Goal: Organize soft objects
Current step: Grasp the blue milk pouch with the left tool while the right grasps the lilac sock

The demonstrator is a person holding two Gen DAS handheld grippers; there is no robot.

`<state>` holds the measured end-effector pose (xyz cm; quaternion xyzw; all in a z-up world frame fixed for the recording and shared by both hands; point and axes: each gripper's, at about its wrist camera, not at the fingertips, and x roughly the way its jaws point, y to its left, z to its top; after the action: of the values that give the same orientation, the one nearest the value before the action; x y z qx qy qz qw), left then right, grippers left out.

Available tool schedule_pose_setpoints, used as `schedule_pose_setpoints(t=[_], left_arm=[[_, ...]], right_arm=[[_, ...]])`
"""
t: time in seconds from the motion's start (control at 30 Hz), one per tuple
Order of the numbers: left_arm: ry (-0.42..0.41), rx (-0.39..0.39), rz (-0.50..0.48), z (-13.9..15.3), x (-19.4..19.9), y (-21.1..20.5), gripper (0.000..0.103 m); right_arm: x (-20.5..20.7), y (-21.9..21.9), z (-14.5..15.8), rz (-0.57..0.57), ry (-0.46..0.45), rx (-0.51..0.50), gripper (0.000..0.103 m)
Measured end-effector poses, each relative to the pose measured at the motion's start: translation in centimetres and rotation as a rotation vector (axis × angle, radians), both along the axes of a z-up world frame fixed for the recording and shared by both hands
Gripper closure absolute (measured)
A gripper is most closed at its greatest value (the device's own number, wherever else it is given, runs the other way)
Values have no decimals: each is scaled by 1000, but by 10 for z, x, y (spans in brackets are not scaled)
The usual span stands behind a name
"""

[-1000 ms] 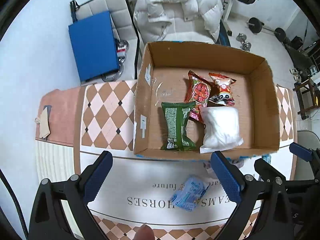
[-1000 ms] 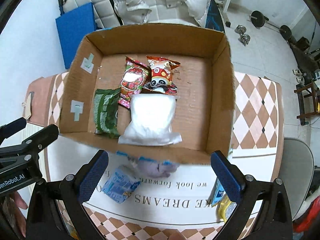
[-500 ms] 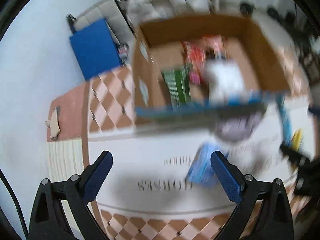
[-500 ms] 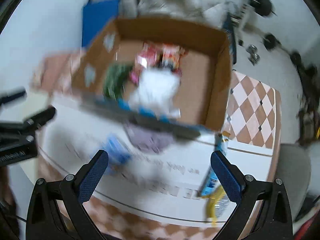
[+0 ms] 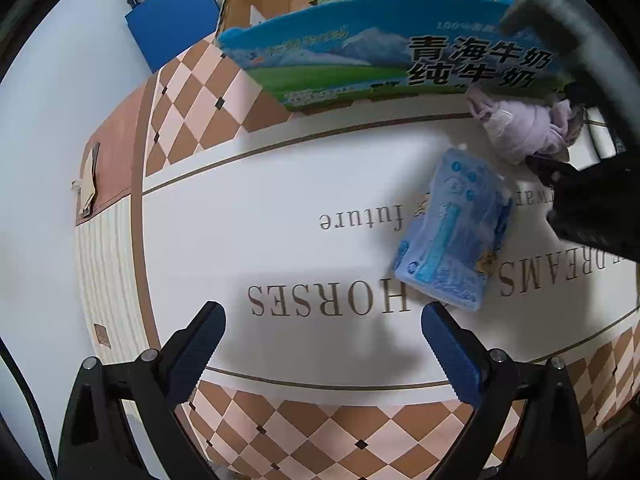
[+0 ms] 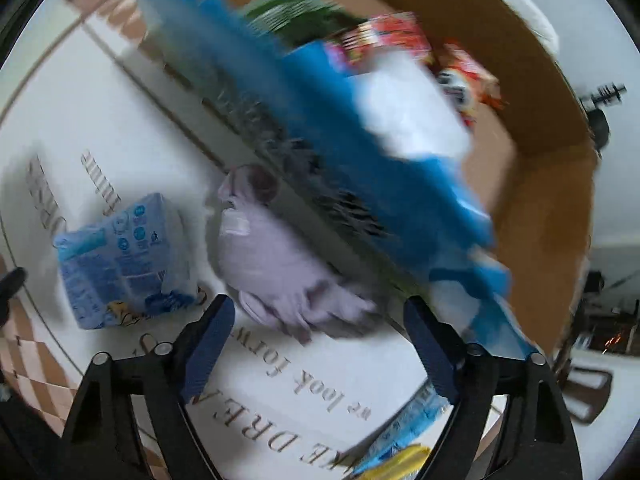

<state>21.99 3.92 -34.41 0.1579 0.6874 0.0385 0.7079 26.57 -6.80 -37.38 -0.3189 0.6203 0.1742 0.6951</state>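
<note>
1. nearest the left wrist camera, the left gripper [image 5: 322, 334] hangs spread wide over the lettered table mat [image 5: 280, 216], holding nothing.
2. just past its right fingertip lies the blue tissue pack [image 5: 454, 228].
3. the right gripper [image 6: 318, 320] is spread too, the lilac cloth [image 6: 280, 272] between its fingertips.
4. farthest, the cardboard box [image 6: 552, 200] holds snack bags.

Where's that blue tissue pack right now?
The blue tissue pack lies on the table, right of centre in the left wrist view, just beside the lilac cloth bundle.
</note>
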Motion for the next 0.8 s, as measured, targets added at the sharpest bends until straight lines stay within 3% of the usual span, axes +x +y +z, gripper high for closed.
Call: schedule_pose_setpoints(t=[0.1,0.23,0.33,0.5,0.57,0.63,0.7,0.8], left_arm=[[0,8,-1,-1,2,2,3],[-11,-1,-22,2,8,-2,3],[4,-27,-53,0,13,-12,3],[65,-45,-163,-17,18,-47,2],[96,-43,-199,-28,22,-61,2],[136,-56,-217,-41,28,-72,3],[159,-49,-225,-53,34,-78,3],[176,-41,-214,-63,42,-83,3]], right_arm=[[4,3,-21,-23,44,-43,46],[9,-24,-23,-244,129,-2,65],[2,-59,-23,-442,250,85,67],[-44,-127,-28,-757,442,259,67],[-57,-139,-30,-802,494,294,66],[-69,-146,-31,-807,536,306,55],[-73,-151,-28,-807,512,317,41],[-73,-155,-21,-820,456,334,39]])
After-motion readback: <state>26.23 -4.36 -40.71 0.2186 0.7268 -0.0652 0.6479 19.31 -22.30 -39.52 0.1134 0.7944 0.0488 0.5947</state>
